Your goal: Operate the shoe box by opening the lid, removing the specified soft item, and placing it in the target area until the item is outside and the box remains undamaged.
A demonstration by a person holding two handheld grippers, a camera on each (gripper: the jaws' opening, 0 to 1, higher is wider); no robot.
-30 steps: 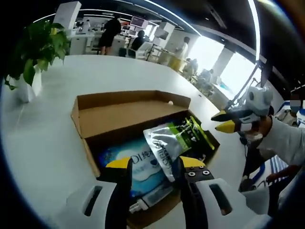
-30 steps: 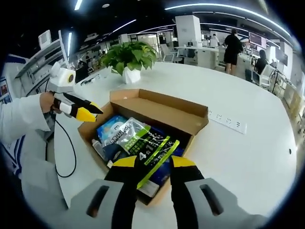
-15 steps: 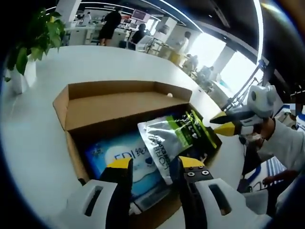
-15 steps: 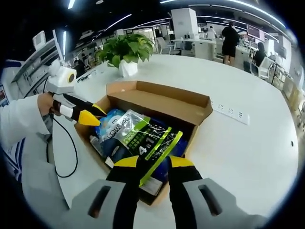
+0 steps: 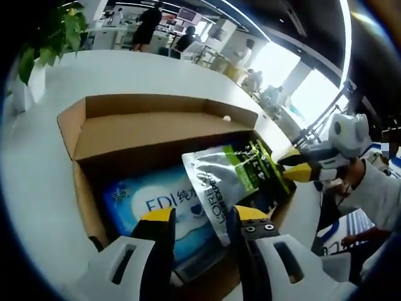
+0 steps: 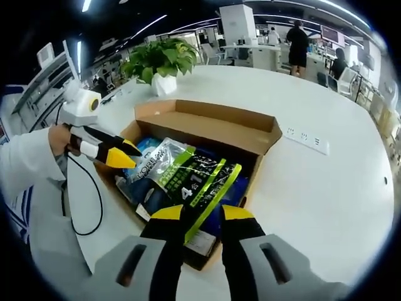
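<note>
The open cardboard shoe box [image 5: 150, 133] lies on the white table, its lid folded back. Inside it, a silver, green and black soft pouch [image 5: 220, 182] rests on a blue soft pack [image 5: 153, 202]. My left gripper [image 5: 202, 217] hovers open over the box's near edge, with the pouch's lower corner showing between its jaws. In the right gripper view the same box [image 6: 213, 128], pouch [image 6: 191, 179] and blue pack [image 6: 145, 145] appear. My right gripper [image 6: 202, 214] is open above the pouch's near end. The left gripper [image 6: 122, 153] reaches over the box's left rim.
A potted plant [image 6: 156, 63] stands behind the box, and a white socket strip [image 6: 305, 139] lies to its right. A black cable [image 6: 88, 207] hangs off the table edge by the person's white sleeve [image 6: 28, 163]. People stand at desks far behind.
Both views have closed in on the box, which looks larger. The left gripper's tips have moved from beside the box's rim to over it, nearer the pouch.
</note>
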